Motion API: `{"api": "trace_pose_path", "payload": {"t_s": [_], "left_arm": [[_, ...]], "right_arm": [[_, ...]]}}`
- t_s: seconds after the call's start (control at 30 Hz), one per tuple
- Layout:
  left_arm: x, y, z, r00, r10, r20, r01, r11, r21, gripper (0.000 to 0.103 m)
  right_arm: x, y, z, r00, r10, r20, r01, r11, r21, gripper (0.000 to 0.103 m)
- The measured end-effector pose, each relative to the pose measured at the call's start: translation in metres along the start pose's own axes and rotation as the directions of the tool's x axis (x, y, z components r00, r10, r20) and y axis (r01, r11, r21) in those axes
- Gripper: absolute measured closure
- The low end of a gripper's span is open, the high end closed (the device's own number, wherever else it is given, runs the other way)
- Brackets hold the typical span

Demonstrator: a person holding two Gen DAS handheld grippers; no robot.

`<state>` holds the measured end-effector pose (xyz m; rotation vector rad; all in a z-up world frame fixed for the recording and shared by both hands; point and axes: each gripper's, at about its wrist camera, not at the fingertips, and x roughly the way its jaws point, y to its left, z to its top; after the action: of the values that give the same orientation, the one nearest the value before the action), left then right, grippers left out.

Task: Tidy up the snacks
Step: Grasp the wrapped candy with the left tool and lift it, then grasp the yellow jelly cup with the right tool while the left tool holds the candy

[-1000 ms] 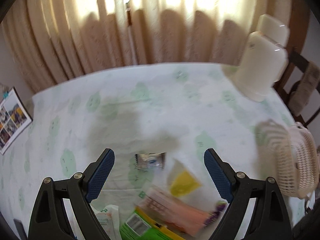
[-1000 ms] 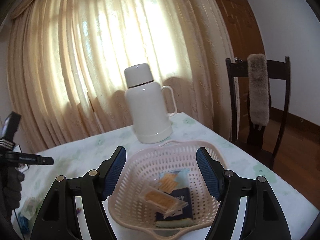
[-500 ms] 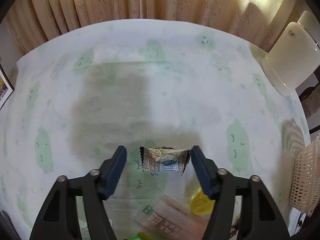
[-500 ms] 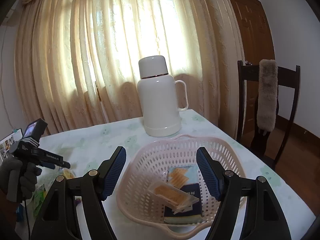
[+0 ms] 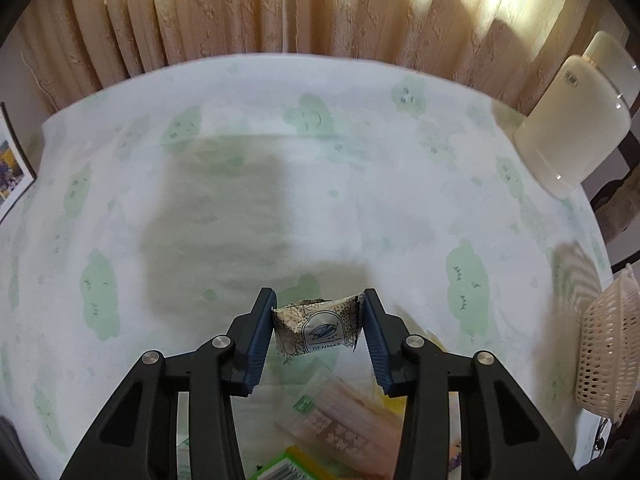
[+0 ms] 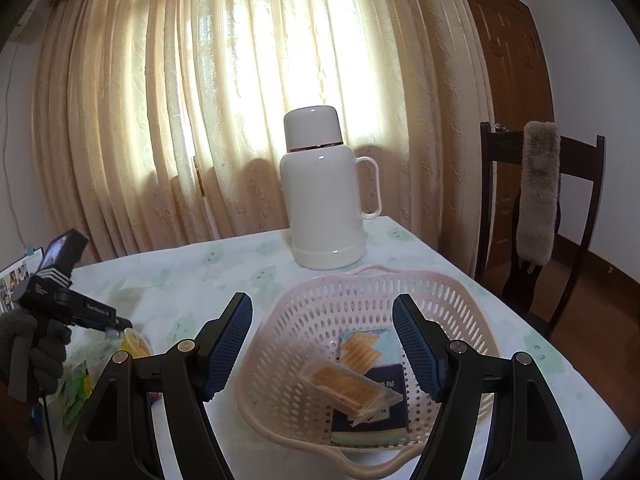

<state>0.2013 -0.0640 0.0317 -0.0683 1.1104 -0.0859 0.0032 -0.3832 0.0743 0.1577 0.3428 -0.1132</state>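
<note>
Now your left gripper (image 5: 319, 326) squeezes the small crinkly patterned candy wrapper (image 5: 318, 329) between its blue pads, while your right gripper (image 6: 322, 346) gapes empty above the pink plastic basket (image 6: 460, 300).

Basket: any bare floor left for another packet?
Basket: its far and left floor is bare; the cracker packs and dark box crowd the near right. Tablecloth toward the curtain is bare; loose packets crowd the near edge.

Small patterned snack packet (image 5: 318, 328) pinched upright, crumpled, just above tablecloth.
</note>
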Motion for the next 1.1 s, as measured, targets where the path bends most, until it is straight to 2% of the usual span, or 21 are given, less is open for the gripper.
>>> {"api": "trace_pose_path", "payload": {"t_s": [0.17, 0.43, 0.6, 0.7, 0.8, 0.9, 1.0, 1.1], "left_arm": [[-0.037, 0.0, -0.003, 0.996, -0.025, 0.085, 0.025, 1.0, -0.008, 0.063], [-0.096, 0.01, -0.018, 0.978, -0.043, 0.204, 0.048, 0.999, -0.019, 0.063], [-0.124, 0.022, -0.024, 0.962, -0.052, 0.269, 0.063, 0.998, -0.032, 0.063], [-0.138, 0.03, -0.026, 0.952, -0.067, 0.3, 0.085, 0.995, -0.046, 0.063], [-0.146, 0.034, -0.026, 0.945, -0.073, 0.319, 0.092, 0.995, -0.044, 0.063], [-0.154, 0.038, -0.026, 0.939, -0.091, 0.332, 0.112, 0.993, -0.045, 0.063], [-0.16, 0.04, -0.028, 0.934, -0.1, 0.344, 0.123, 0.992, -0.043, 0.063], [-0.165, 0.04, -0.028, 0.929, -0.098, 0.357, 0.121, 0.992, -0.044, 0.063]], "right_arm": [[0.002, 0.004, -0.002, 1.0, 0.004, -0.002, -0.004, 1.0, -0.022, 0.03], [0.007, 0.019, -0.008, 1.0, 0.002, -0.025, -0.004, 0.998, -0.062, 0.03], [0.003, 0.045, -0.001, 0.994, 0.087, -0.067, -0.092, 0.992, -0.087, 0.03], [0.008, 0.076, 0.003, 0.976, 0.176, -0.127, -0.192, 0.973, -0.129, 0.03], [0.025, 0.112, 0.0, 0.941, 0.254, -0.222, -0.293, 0.942, -0.164, 0.03], [0.044, 0.142, -0.009, 0.918, 0.268, -0.293, -0.336, 0.918, -0.212, 0.03], [0.07, 0.165, -0.019, 0.879, 0.286, -0.382, -0.385, 0.898, -0.214, 0.03], [0.088, 0.184, -0.029, 0.855, 0.278, -0.437, -0.409, 0.881, -0.239, 0.03]]}}
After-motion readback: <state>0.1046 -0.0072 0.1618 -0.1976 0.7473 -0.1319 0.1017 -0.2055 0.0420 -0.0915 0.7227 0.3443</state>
